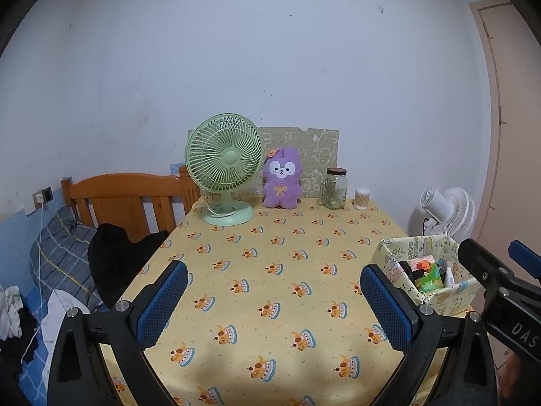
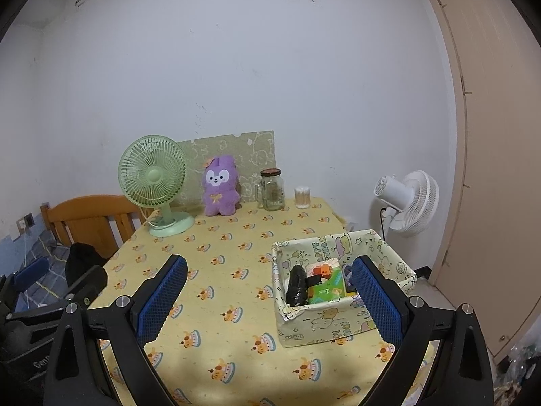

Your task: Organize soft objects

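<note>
A purple plush rabbit sits upright at the far edge of the table, against a green board; it also shows in the right wrist view. A fabric storage box with small items inside stands at the table's right side, also in the left wrist view. My left gripper is open and empty above the near table. My right gripper is open and empty, its right finger in front of the box. The right gripper also shows at the right edge of the left wrist view.
A green desk fan stands left of the plush. A glass jar and a cotton swab holder stand to its right. A yellow patterned cloth covers the table. A bed with a wooden headboard lies left; a white floor fan stands right.
</note>
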Demonstrator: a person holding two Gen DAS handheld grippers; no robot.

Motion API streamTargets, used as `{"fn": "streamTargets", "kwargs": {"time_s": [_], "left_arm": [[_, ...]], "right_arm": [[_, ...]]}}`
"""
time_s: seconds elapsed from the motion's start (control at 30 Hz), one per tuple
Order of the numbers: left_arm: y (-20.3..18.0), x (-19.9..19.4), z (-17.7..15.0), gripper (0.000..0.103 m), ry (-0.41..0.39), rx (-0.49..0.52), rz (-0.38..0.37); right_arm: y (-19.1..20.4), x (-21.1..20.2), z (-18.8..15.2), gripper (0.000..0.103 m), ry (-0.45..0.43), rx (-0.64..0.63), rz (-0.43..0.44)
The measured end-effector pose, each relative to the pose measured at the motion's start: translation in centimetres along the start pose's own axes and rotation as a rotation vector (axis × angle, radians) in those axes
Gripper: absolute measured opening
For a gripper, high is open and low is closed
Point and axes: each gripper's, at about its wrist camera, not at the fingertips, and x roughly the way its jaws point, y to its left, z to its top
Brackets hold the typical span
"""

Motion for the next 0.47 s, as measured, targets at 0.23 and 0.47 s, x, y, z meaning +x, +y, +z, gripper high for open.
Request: {"fn": "streamTargets", "kwargs": {"time_s": [0.23,0.47], "left_arm": [[0.4,0.8,0.0,0.103,0.016,-0.005,0.0],[0.5,1.6,0.0,0.103,0.028,0.0,0.002]], "right_arm": [[0.3,0.7,-0.1,0.099,0.009,-0.015,0.001],[0.4,1.7,-0.2,0.099,0.027,-0.016,-0.004]]}}
